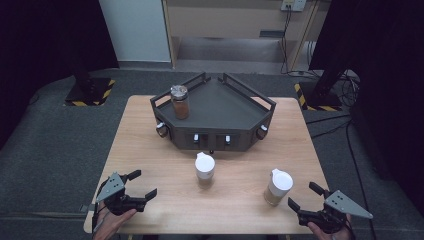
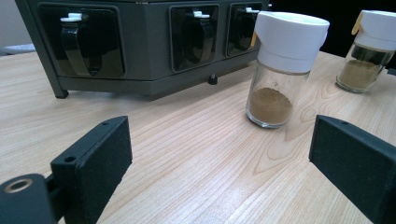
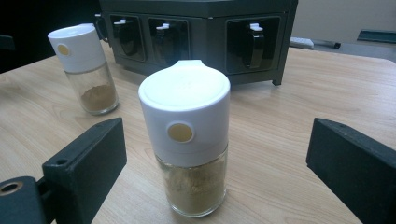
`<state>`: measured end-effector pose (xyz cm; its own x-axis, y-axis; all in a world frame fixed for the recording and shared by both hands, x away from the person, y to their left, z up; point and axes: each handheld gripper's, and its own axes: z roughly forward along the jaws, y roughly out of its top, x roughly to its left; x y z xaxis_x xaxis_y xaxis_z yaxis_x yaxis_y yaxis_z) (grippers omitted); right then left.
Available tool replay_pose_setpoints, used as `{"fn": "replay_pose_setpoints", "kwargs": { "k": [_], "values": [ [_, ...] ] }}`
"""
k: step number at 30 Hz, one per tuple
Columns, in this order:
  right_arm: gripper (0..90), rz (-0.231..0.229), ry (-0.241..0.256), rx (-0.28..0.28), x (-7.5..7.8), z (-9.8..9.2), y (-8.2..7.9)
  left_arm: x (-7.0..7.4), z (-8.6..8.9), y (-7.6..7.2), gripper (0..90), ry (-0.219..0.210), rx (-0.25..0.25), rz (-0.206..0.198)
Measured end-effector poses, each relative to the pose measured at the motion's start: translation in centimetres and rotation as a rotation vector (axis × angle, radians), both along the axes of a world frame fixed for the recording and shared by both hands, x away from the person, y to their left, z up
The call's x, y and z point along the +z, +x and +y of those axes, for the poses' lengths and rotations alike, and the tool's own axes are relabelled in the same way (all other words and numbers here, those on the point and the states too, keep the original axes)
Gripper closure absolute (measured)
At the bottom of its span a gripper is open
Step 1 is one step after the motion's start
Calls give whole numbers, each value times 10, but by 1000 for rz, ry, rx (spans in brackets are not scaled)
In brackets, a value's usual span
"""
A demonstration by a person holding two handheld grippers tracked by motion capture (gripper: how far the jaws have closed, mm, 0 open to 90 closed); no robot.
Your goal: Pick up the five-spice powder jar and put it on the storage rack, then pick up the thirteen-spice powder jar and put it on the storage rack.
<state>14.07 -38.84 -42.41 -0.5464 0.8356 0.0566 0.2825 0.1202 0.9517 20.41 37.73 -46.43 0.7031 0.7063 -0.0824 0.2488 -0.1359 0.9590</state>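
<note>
right claw gaping wide, holding nothing | closing off-centre risks tipping spice jar (top-heavy) near table's front edge | left claw idling open, empty

A pale wood-grain table holds a dark grey rack. Two clear jars with white caps hold tan powder; one cap shows a yellow dot. A third jar holds brown spice. Both grippers are black with grey plates.
</note>
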Motion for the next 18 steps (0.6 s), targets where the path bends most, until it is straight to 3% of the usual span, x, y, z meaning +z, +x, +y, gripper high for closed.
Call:
{"fn": "replay_pose_setpoints", "kwargs": {
  "k": [9,18],
  "values": [
    [34,-5,5,-28,0,1,-4,0,-1,2,46,5,-7,-1],
    [28,0,1,-9,0,2,-2,0,-1,2,45,1,-11,0]
  ]
}}
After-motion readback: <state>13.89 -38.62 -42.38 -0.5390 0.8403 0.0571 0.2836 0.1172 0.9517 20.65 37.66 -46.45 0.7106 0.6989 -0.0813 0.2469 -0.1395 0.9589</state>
